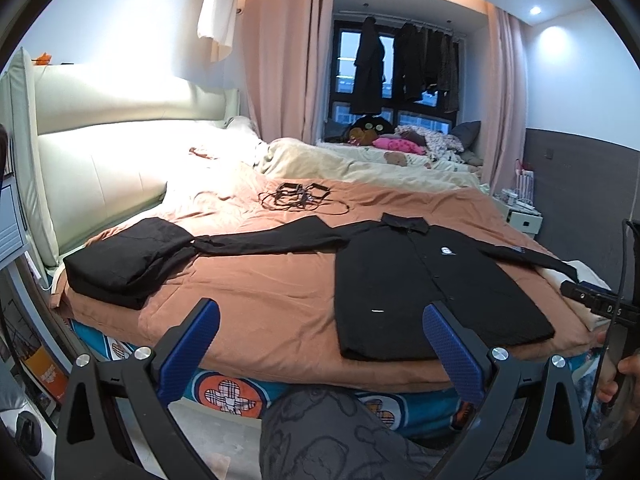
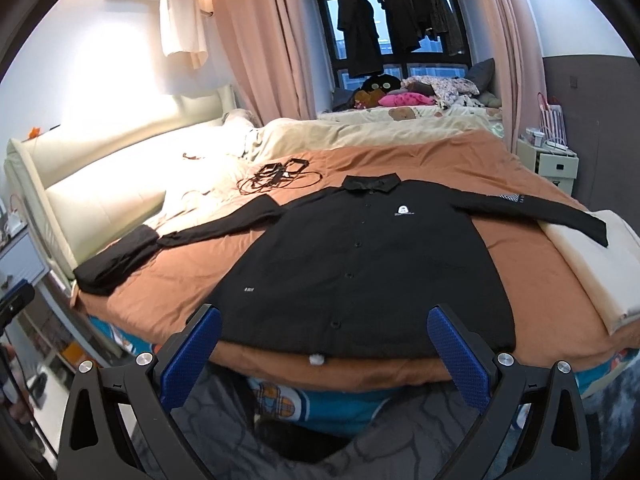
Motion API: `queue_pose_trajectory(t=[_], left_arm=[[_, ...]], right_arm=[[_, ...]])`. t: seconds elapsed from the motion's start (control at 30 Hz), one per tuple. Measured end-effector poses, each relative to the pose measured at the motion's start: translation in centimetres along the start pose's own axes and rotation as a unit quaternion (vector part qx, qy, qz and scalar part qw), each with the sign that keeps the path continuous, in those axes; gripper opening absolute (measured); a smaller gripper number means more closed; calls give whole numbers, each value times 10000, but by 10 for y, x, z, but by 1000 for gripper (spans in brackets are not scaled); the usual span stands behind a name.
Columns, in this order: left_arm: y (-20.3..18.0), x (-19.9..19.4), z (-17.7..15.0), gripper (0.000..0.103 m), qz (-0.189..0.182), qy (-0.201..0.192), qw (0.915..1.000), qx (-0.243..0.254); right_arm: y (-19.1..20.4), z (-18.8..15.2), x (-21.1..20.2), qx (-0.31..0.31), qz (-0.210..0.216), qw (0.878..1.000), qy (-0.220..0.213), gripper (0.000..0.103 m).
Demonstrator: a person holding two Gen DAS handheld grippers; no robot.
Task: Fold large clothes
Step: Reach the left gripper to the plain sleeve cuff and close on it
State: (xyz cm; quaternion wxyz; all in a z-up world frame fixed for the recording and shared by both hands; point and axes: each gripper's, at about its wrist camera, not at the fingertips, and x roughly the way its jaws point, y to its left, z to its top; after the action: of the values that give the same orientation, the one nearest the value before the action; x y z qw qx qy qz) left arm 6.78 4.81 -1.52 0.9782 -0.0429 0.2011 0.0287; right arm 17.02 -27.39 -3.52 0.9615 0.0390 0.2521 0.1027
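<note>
A large black button-up shirt point(image 2: 360, 264) lies spread flat, front up, on the brown bedspread point(image 2: 532, 268), collar toward the window, both sleeves stretched out sideways. It also shows in the left wrist view point(image 1: 424, 280). A folded black garment point(image 1: 128, 260) lies at the bed's left corner, touching the shirt's left sleeve end. My left gripper point(image 1: 320, 340) is open and empty, held off the bed's near edge, left of the shirt's hem. My right gripper point(image 2: 324, 344) is open and empty, just short of the hem's middle.
A tangle of black cables point(image 1: 300, 196) lies on the bed beyond the shirt. A cream pillow point(image 2: 592, 256) lies under the right sleeve end. The padded headboard point(image 1: 100, 152) runs along the left. A white nightstand point(image 2: 556, 164) stands at right. The person's leg point(image 1: 328, 432) is below.
</note>
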Motion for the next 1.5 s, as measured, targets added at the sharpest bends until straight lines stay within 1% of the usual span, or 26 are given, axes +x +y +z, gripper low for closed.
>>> queue_pose_trajectory(t=[0.17,0.33,0.47,0.53,0.67,0.8,0.87,0.93,1.0,1.07,1.1,1.13,1.2,1.33,1.43,1.5], left_arm=[[19,34,11,103,128,149,9997,-143],[44,72,21,103,181,417,9985,-321],[66,101,31,103,258,552,9972,-440],[74,114,36,103,278,603,9966,-491],[90,142,47,103,316,683,9956,-566],[109,175,56,97,361,826,9934,-716],[119,195,61,93,402,915,9921,-758],[128,213,64,87,452,1028,9905,-799],[137,231,66,84,470,1122,9887,-872],[150,250,70,84,511,1206,9863,-1003],[156,259,71,83,532,1242,9850,-1071],[161,266,73,80,538,1267,9841,-1125],[174,287,76,75,530,1361,9809,-1284],[195,323,80,74,566,1516,9746,-1546],[209,354,82,74,633,1708,9680,-1728],[217,373,82,74,730,1832,9633,-1821]], right_arm=[[-2,17,31,28,-77,9999,103,103],[-6,33,64,164,-123,9994,275,103],[-5,45,85,223,-76,9992,317,103],[-2,52,95,206,-46,9993,317,101],[3,67,122,224,13,9990,396,100],[8,80,149,204,16,9988,450,94],[9,88,164,192,38,9987,478,94],[12,94,180,198,103,9984,518,91],[14,100,195,197,168,9980,583,89],[15,106,210,201,220,9975,636,86],[16,108,217,202,238,9973,664,83],[17,111,225,196,265,9970,695,78],[19,117,240,195,320,9964,755,71],[24,127,268,140,360,9957,837,69],[26,135,293,90,322,9949,951,65],[26,138,310,141,346,9937,1058,64]])
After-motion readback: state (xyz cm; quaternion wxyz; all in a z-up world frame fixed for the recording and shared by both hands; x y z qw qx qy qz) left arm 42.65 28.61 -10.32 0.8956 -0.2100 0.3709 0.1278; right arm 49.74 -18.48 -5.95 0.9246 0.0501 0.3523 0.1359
